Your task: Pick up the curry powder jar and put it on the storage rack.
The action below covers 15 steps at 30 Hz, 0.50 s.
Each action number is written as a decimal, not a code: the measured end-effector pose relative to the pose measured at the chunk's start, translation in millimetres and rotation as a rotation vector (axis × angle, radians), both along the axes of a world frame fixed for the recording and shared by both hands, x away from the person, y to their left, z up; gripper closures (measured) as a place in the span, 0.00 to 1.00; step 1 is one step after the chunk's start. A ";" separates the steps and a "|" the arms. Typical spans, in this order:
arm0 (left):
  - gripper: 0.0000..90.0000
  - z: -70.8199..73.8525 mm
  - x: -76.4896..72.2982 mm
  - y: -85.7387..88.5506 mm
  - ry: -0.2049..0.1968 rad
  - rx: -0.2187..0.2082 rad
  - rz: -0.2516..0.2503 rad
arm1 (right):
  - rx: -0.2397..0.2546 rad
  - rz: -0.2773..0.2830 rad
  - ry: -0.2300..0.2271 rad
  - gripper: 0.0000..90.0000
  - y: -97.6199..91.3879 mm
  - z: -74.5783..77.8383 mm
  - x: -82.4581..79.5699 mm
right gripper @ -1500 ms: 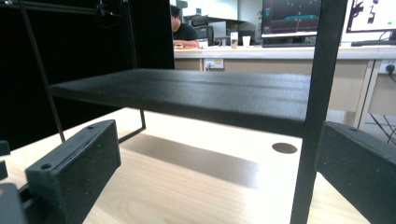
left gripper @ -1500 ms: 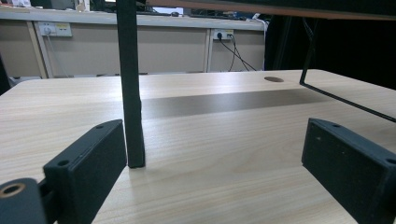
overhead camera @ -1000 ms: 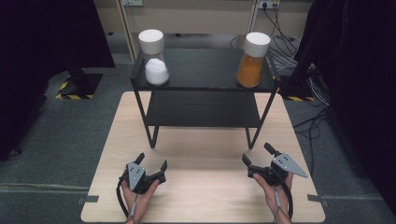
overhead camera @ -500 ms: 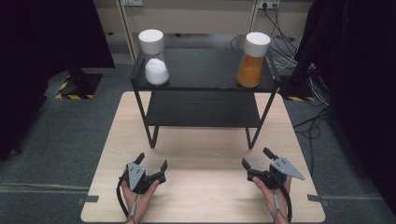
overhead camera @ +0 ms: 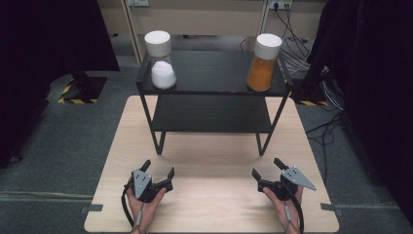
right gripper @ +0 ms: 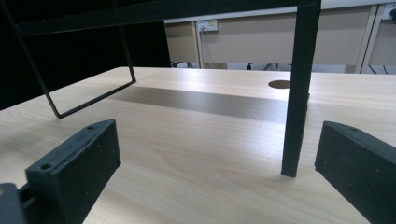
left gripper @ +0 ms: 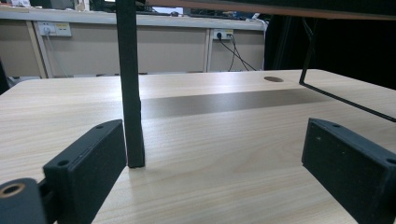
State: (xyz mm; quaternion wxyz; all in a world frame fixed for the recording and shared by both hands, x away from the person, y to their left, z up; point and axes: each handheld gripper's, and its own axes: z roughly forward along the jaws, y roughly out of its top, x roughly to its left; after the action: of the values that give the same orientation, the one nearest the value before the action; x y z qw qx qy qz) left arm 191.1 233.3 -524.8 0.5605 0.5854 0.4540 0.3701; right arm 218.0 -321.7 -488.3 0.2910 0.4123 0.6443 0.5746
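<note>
A black two-tier shelf [overhead camera: 209, 87] stands at the back of the wooden table [overhead camera: 209, 195]. On its top tier, a clear jar of white powder [overhead camera: 160, 66] with a white lid sits at the left, and a jar of orange powder [overhead camera: 262, 62] with a white lid at the right. My left gripper [overhead camera: 158, 168] rests open near the front left of the table, nothing between its jaws. My right gripper [overhead camera: 267, 167] rests open at the front right, also holding nothing. In the left gripper view a shelf leg [left gripper: 130, 84] stands just ahead; the right gripper view shows another leg [right gripper: 299, 88].
The shelf's lower tier [overhead camera: 210, 114] is bare. Cables [overhead camera: 302, 53] lie on the grey floor behind the table at the right. A round hole [right gripper: 279, 84] marks the tabletop beyond the shelf leg. Dark curtains flank both sides.
The right gripper has shifted slightly toward the front of the table. The left gripper and both jars have stayed put.
</note>
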 end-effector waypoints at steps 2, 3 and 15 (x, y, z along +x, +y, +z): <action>0.07 0.0 0.0 0.0 0.000 0.001 0.000 | -0.001 -0.003 0.005 0.01 -0.2 -1.4 -0.5; 0.07 0.0 0.0 -0.1 0.000 0.001 0.000 | -0.002 -0.003 0.007 0.01 -0.4 -1.9 -0.6; 0.07 0.1 0.1 0.1 0.000 0.001 -0.001 | -0.034 -0.006 0.022 0.01 -0.2 -7.6 -2.1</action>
State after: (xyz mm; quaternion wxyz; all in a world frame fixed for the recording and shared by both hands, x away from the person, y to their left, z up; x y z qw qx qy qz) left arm 191.2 233.4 -524.7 0.5603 0.5860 0.4536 0.3701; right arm 215.9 -321.8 -496.0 0.2927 0.4156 0.6558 0.5581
